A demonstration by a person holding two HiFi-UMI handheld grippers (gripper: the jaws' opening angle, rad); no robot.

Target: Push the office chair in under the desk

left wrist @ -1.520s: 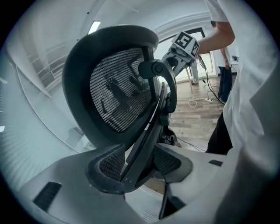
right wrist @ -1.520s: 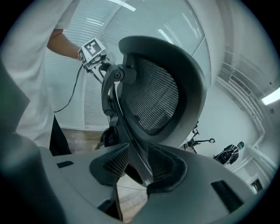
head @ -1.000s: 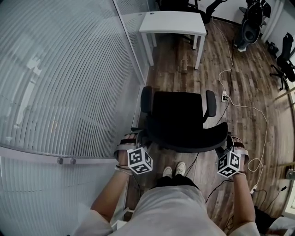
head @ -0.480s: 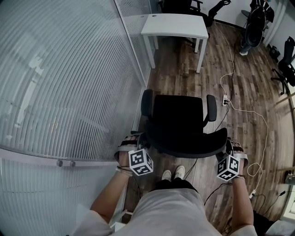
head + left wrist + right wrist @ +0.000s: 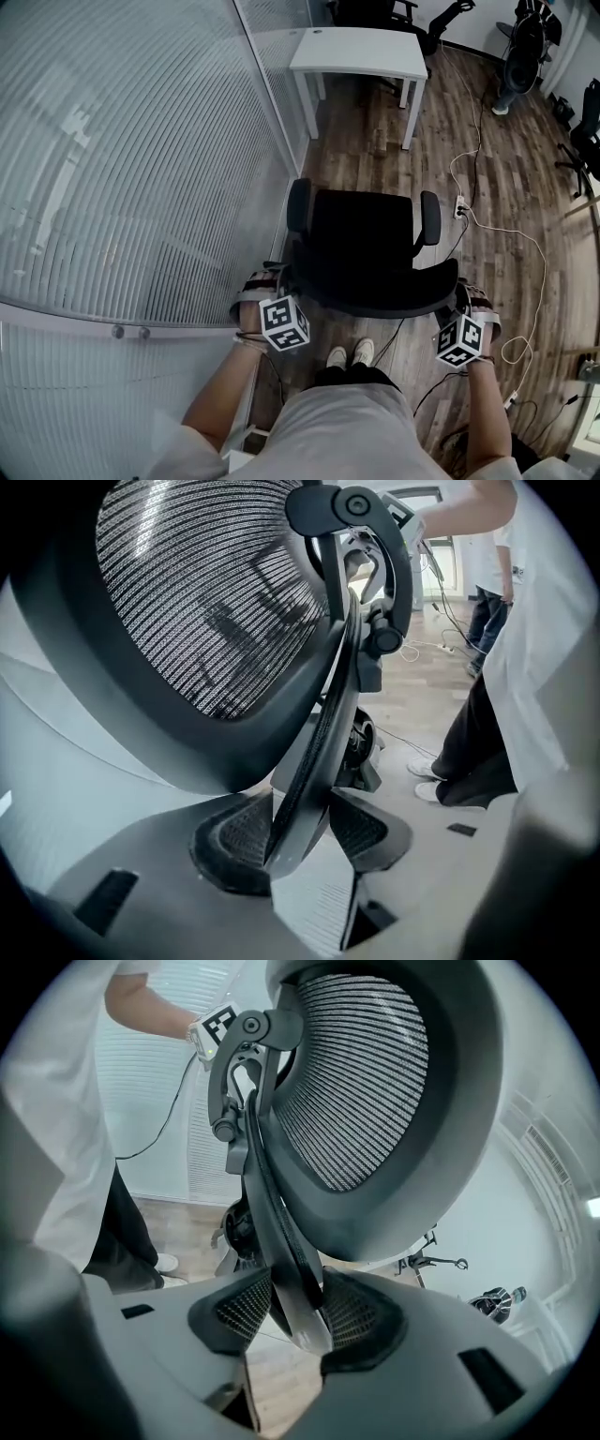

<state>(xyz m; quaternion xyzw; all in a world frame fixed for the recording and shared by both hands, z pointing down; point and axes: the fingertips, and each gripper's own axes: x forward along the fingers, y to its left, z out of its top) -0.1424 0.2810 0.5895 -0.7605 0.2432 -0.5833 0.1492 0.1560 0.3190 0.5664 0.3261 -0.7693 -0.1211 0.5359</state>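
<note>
Two claws carry this job, each on a thin hold. The left claw and the right claw have just been closing, and each now pinches the slim rim of the backrest between its pads, one at either end. The first risk, I judge, is a slip. A hard shove could slide that curved rim through the pads, or tip the backrest away instead of rolling the chair.

Just behind and below the claws stand the person's shoes, and a dark cable lies on the floor between the two claws; the rolling chair could catch on it. The office chair sits directly ahead of the claws, not yet under anything. Close outboard of the left claw runs a ribbed glass partition; uneven pushing would likely swing the chair into it. Ahead of the right claw and a little outboard lie a power strip and a white cable, which a drifting chair could snag.

Far ahead of both claws stands the white desk, well apart from the chair. The gap between its legs looks little wider than the armrests, so a crooked approach may knock one against a leg or the top's edge.
</note>
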